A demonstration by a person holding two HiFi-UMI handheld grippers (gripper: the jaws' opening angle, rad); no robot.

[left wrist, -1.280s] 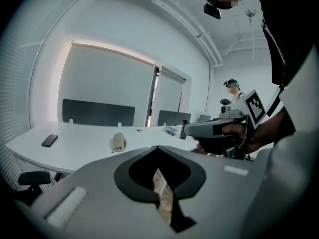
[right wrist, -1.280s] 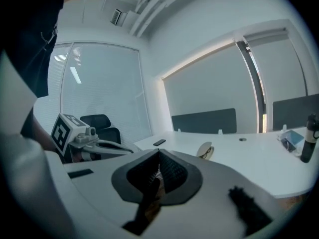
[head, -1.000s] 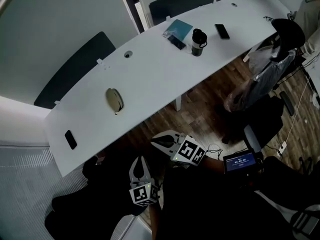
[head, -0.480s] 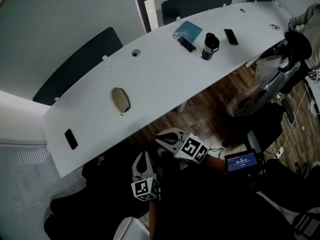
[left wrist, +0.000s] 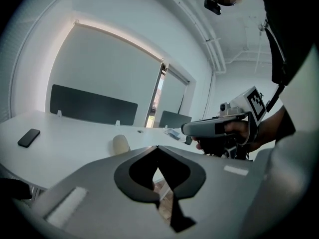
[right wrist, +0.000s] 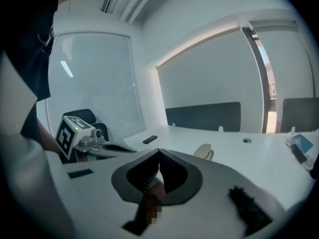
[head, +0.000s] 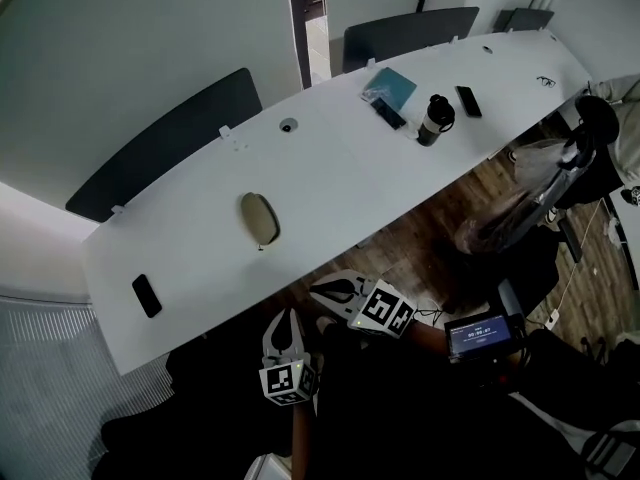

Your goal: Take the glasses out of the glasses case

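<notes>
Both claws are clenched shut with nothing in them: the left gripper (head: 284, 316) and right gripper (head: 318, 290) sit low in the middle of the head view, just off the white table's (head: 340, 183) near edge. The beige glasses case (head: 259, 218) lies left of centre on the table (too small for detail), well apart from both.

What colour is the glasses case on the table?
Beige glasses case; clearest in the head view.

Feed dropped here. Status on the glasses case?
Left gripper, right gripper: shut, empty, short of the table. Case closed, untouched. Nothing blocking it.
</notes>
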